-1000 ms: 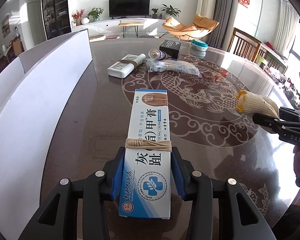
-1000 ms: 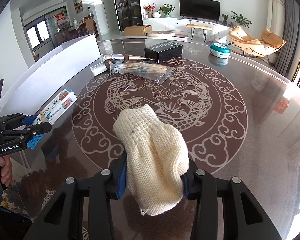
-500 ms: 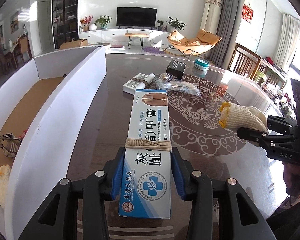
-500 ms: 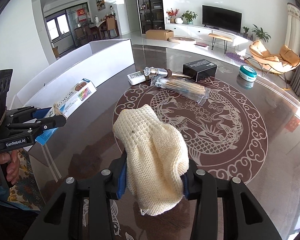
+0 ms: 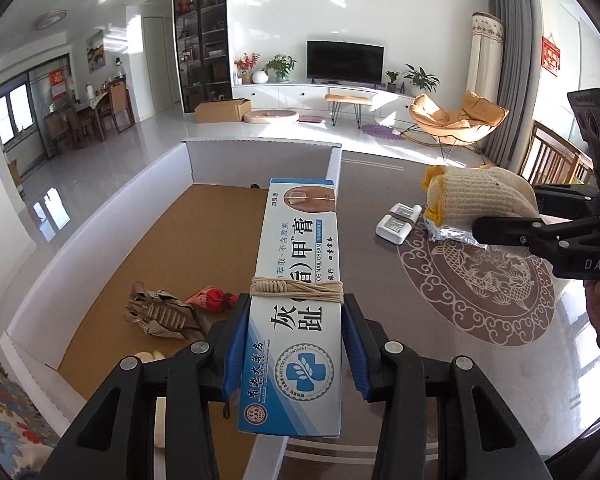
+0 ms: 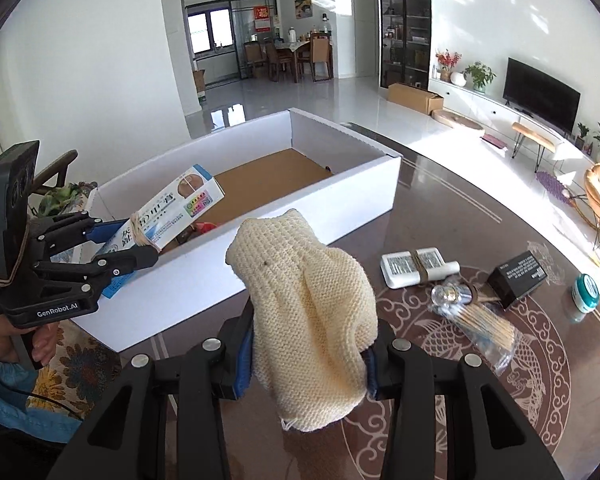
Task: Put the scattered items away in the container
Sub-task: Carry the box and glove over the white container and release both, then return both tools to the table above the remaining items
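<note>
Left wrist view, near to far. The left hand-held gripper [image 5: 296, 344] is closed on the near end of a long blue-and-white ointment carton bound with tan string [image 5: 300, 280], which is carried level and projects toward 12 o'clock over the near right corner of the white-walled cardboard container with a brown floor [image 5: 100, 240]. On that floor, at about 10 o'clock of the carton, a crumpled brown paper piece [image 5: 160, 314] and a small red item [image 5: 210, 299] are seen.

Right wrist view. The right hand-held gripper [image 6: 308, 364] is clamped on a cream knitted glove [image 6: 308, 312], held above the dark patterned glass worktop [image 6: 440, 208], just outside the container's long wall. At 2 to 3 o'clock, a white banded bottle [image 6: 416, 266], a bagged bundle of sticks [image 6: 484, 324], a black box [image 6: 520, 274] and a teal-lidded jar [image 6: 585, 290] lie on the worktop.

The step in hand is judged to be depositing the carton. It is best carried leftward, fully past the wall, lowered toward bare floor at 11 o'clock, and released flat.
</note>
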A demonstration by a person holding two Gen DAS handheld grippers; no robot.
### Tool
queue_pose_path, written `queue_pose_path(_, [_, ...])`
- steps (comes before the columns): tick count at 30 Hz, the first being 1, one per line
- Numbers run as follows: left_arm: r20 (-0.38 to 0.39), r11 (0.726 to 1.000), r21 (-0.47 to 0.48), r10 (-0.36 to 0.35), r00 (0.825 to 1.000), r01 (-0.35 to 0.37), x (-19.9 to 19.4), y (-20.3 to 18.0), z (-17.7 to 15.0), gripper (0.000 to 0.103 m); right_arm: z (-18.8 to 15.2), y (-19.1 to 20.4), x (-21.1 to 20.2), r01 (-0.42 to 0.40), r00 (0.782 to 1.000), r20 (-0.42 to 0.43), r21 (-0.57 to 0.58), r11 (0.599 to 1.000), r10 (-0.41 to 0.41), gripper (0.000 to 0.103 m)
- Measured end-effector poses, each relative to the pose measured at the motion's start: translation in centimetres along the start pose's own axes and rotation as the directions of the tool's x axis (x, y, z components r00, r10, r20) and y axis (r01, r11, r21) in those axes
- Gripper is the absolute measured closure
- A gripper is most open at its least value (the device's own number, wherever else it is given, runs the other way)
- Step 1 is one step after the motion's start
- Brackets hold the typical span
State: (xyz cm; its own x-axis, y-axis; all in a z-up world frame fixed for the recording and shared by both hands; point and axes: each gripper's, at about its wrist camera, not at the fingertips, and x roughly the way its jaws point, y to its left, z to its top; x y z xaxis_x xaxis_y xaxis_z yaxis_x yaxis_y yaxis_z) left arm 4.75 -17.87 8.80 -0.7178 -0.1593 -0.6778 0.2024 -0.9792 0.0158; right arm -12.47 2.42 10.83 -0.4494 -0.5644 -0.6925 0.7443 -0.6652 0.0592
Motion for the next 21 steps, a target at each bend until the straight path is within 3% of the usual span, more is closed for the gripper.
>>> queue_pose_path(4, [-0.024, 0.992, -0.069, 0.101, 0.995, -0.102, 0.6, 5.0, -0.3, 0.059, 5.7, 4.1, 3.6, -0.141, 0.99, 0.02, -0.058, 0.988, 0.143, 0.06])
queue_pose_path(7, [-0.06, 0.981, -0.11, 0.153, 0.986, -0.159, 1.5, 8.0, -1.0, 0.059, 8.2, 6.9, 6.9, -0.194, 0.981, -0.016, -0.102, 0.976, 0.194, 0.06])
queue_pose_path(13, [-0.137, 0.97, -0.175, 0.146, 0.98, -0.169, 3.8, 10.8, -2.6, 0.059, 9.4, 11.2, 12.2, -0.236, 0.969, -0.12, -0.185, 0.954, 0.216, 0.06])
queue_pose_path(15, [-0.151, 0.97, -0.175, 0.145, 0.978, -0.171, 4.1, 11.1, -2.9, 0.059, 9.2, 11.9, 13.6, -0.236, 0.967, -0.139, -0.18, 0.955, 0.213, 0.054])
queue_pose_path(17, [-0.16, 0.965, -0.175, 0.167, 0.973, -0.194, 4.2, 11.0, -3.1, 0.057, 8.8, 12.3, 14.9, -0.233, 0.964, -0.172, -0.163, 0.959, 0.204, 0.03])
queue_pose_path(18, [-0.161, 0.963, -0.174, 0.177, 0.971, -0.204, 4.2, 10.8, -3.2, 0.049, 8.6, 12.4, 15.1, -0.233, 0.963, -0.174, -0.154, 0.96, 0.206, 0.014])
queue_pose_path(19, [-0.16, 0.962, -0.172, 0.186, 0.97, -0.212, 4.3, 10.6, -3.2, 0.043, 8.4, 12.4, 15.1, -0.234, 0.964, -0.166, -0.149, 0.961, 0.209, 0.011])
queue_pose_path(20, [-0.154, 0.96, -0.17, 0.198, 0.968, -0.223, 4.2, 10.5, -3.2, 0.028, 8.3, 12.4, 15.0, -0.233, 0.965, -0.16, -0.146, 0.961, 0.21, 0.011])
queue_pose_path(21, [-0.145, 0.957, -0.168, 0.212, 0.966, -0.235, 4.1, 10.2, -3.2, 0.02, 8.2, 12.2, 14.7, -0.227, 0.966, -0.155, -0.143, 0.963, 0.205, 0.011])
